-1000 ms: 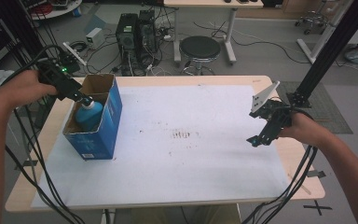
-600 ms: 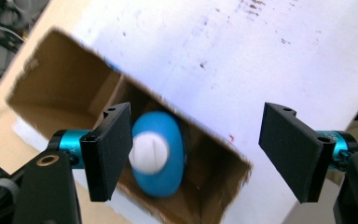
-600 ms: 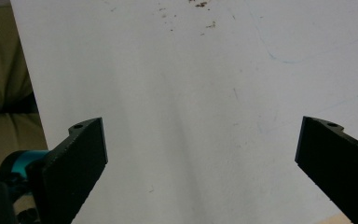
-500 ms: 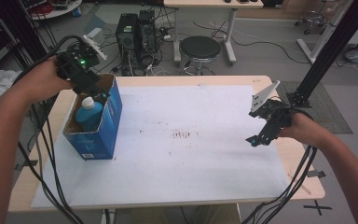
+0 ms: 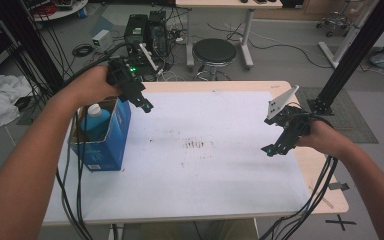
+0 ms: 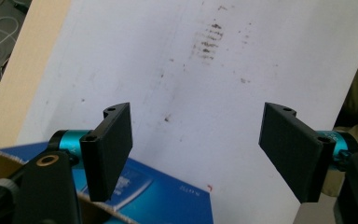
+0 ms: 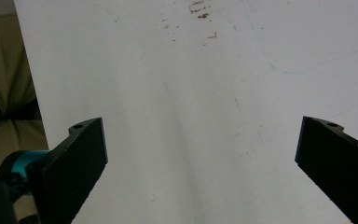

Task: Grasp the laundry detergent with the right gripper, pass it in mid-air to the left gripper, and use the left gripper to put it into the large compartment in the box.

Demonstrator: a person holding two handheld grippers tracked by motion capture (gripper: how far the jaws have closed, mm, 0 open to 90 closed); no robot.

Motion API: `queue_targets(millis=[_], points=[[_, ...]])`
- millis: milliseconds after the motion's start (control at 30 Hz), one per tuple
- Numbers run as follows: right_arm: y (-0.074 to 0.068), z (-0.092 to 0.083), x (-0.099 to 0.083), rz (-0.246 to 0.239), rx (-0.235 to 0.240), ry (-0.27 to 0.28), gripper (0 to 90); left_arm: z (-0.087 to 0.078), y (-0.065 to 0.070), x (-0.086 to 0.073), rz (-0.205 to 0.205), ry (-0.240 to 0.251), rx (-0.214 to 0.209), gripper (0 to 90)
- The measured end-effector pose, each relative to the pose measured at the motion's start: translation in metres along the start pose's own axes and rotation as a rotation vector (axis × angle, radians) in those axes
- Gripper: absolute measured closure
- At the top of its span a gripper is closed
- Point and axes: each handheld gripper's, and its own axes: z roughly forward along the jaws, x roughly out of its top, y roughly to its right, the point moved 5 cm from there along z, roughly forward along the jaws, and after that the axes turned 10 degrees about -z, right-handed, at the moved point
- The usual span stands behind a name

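Left gripper, black with teal barrels, held above the box's far right corner; its flat, matte rectangular jaws stand apart with nothing between them, having just been opening; in the left gripper view they frame bare sheet, the box's glossy blue wall below. The box, open-topped blue cardboard, stands at the table's left edge; a blue bottle with white cap stands inside. Right gripper, jaws wide and empty, hovers over the smudged white sheet covering the pale wooden table.
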Motion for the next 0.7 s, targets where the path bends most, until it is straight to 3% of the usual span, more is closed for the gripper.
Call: queue_targets(millis=[33, 67, 400, 500, 700], points=[[0.0, 0.0, 0.0, 0.0, 0.0, -0.001, 1.2, 0.003, 0.001, 0.002, 0.003, 0.003, -0.005, 15.7], [0.0, 0.0, 0.0, 0.0, -0.001, -0.002, 1.2, 0.005, 0.003, 0.004, 0.005, 0.002, -0.013, 14.6], [-0.001, 0.0, 0.001, 0.001, -0.007, 0.003, 1.2, 0.027, 0.015, 0.023, 0.065, -0.019, -0.055, 14.5], [-0.001, -0.001, 0.001, 0.001, -0.009, 0.005, 1.2, 0.032, 0.016, 0.028, 0.07, -0.032, -0.054, 7.2], [-0.001, -0.002, 0.001, 0.005, -0.015, 0.008, 1.2, 0.04, 0.015, 0.034, 0.07, -0.032, -0.03, 7.2]])
